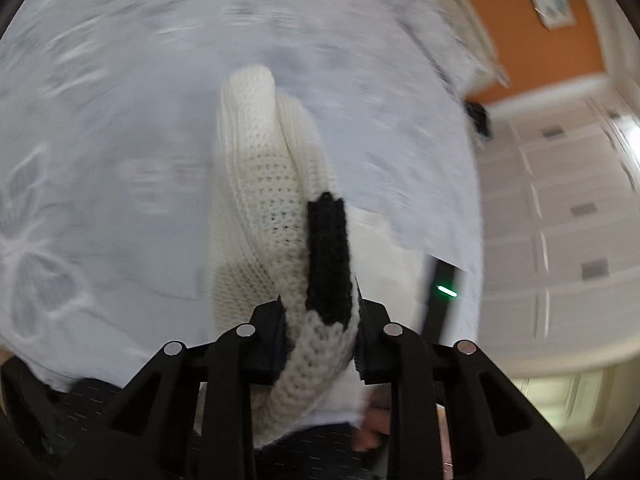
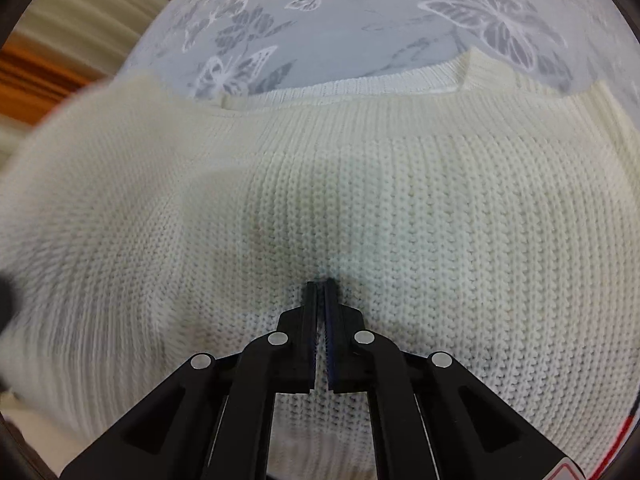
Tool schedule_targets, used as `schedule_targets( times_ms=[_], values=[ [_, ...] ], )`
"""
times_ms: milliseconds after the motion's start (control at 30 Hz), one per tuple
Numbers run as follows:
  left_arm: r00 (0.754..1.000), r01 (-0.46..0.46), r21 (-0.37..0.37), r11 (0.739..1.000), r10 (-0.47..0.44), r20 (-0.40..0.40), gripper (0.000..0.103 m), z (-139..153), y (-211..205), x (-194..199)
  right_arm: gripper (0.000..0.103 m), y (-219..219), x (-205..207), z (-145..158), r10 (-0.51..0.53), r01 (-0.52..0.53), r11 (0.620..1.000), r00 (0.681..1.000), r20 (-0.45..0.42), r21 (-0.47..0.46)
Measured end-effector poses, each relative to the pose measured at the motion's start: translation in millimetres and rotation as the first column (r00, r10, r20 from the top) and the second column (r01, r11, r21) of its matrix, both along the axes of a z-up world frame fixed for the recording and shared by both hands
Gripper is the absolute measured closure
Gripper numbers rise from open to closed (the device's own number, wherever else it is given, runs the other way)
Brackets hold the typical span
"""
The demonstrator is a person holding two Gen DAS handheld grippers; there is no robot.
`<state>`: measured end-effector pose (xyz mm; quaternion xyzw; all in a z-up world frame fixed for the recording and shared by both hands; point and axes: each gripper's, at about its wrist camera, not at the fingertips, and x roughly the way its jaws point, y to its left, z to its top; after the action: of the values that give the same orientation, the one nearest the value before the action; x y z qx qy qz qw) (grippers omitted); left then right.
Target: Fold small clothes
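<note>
Patience matters most on this fold, I judge: the cream knit sweater (image 2: pixel 360 184) is thick and springy, so I want to carry the lifted part across in a low arc and lay it down flat rather than drop it, keeping the edge lined up with the body so no bulge forms. My left gripper (image 1: pixel 320 344) is clamped on a bunched strip of the sweater, what looks like a sleeve (image 1: pixel 272 208) with a black knit patch (image 1: pixel 326 256) running right between the fingers; the sleeve trails away from the jaws over the butterfly-print tablecloth (image 1: pixel 100 120), and that view is smeared, so I cannot tell how high it hangs. My right gripper (image 2: pixel 320 286) has its jaws drawn nearly together with only a thin slit between them, tips down on the middle of the sweater's body; I cannot tell whether a pinch of knit is caught between them or they merely press on it. I would use that right-hand contact as an anchor so the body does not slide. The sweater lies spread on the tablecloth with its neckline (image 2: pixel 340 88) on the far side from me.
</note>
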<state>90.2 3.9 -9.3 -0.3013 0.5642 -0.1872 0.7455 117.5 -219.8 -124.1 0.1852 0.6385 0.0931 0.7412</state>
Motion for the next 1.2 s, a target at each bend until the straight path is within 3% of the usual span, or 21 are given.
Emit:
schedule_targets(
  times_ms=[133, 233, 333, 433, 467, 533, 600, 667, 867, 933, 967, 1000, 1067, 1200],
  values=[
    [0.989, 0.144, 0.034, 0.989, -0.145, 0.016, 0.079, 9, -73, -8, 0.092, -39, -16, 18, -0.101, 0.096, 0.989, 0.994, 0.036, 0.115],
    [0.979, 0.204, 0.089, 0.975, -0.204, -0.014, 0.079, -6, -107, -10, 0.091, -77, -40, 34, -0.162, 0.153, 0.98, 0.985, 0.066, 0.127],
    [0.964, 0.264, 0.168, 0.95, -0.254, -0.076, 0.077, -34, -138, -16, 0.084, -108, -64, 44, -0.194, 0.186, 0.978, 0.978, 0.079, 0.094],
    [0.947, 0.321, 0.272, 0.907, -0.309, -0.085, 0.067, -49, -159, -29, 0.061, -131, -85, 50, -0.228, 0.22, 0.971, 0.97, 0.086, 0.093],
    [0.948, 0.318, 0.273, 0.908, -0.307, -0.083, 0.063, -49, -159, -34, 0.049, -136, -89, 51, -0.237, 0.228, 0.968, 0.968, 0.086, 0.105],
    [0.958, 0.288, 0.205, 0.935, -0.282, -0.058, 0.041, -41, -150, -43, 0.041, -140, -90, 54, -0.251, 0.236, 0.96, 0.964, 0.084, 0.153],
    [0.968, 0.249, 0.172, 0.953, -0.248, -0.03, 0.036, -33, -132, -49, 0.033, -144, -88, 56, -0.259, 0.239, 0.949, 0.963, 0.078, 0.204],
    [0.977, 0.211, 0.19, 0.959, -0.214, -0.004, 0.03, -24, -108, -60, 0.024, -138, -75, 53, -0.26, 0.235, 0.939, 0.963, 0.069, 0.249],
    [0.982, 0.181, 0.292, 0.939, -0.188, -0.005, 0.03, -12, -75, -73, 0.024, -98, -39, 25, -0.186, 0.187, 0.957, 0.982, -0.025, 0.224],
    [0.983, 0.176, 0.306, 0.936, -0.185, 0.001, 0.028, -9, -69, -75, 0.04, -79, -33, 22, -0.143, 0.141, 0.971, 0.99, -0.004, 0.194],
    [0.983, 0.174, 0.304, 0.937, -0.182, -0.002, 0.027, -8, -65, -79, 0.07, -71, -32, 23, -0.119, 0.118, 0.976, 0.993, -0.005, 0.181],
    [0.983, 0.175, 0.299, 0.938, -0.181, -0.009, 0.026, -9, -62, -80, 0.075, -65, -31, 26, -0.102, 0.1, 0.979, 0.995, -0.001, 0.177],
    [0.983, 0.179, 0.292, 0.939, -0.184, -0.013, 0.026, -10, -54, -84, 0.079, -73, -33, 57, -0.125, 0.101, 0.968, 0.988, 0.093, 0.229],
    [0.979, 0.195, 0.295, 0.936, -0.205, 0.003, 0.024, -9, -54, -91, 0.079, -112, -53, 99, -0.195, 0.137, 0.953, 0.96, 0.2, 0.271]
  ],
)
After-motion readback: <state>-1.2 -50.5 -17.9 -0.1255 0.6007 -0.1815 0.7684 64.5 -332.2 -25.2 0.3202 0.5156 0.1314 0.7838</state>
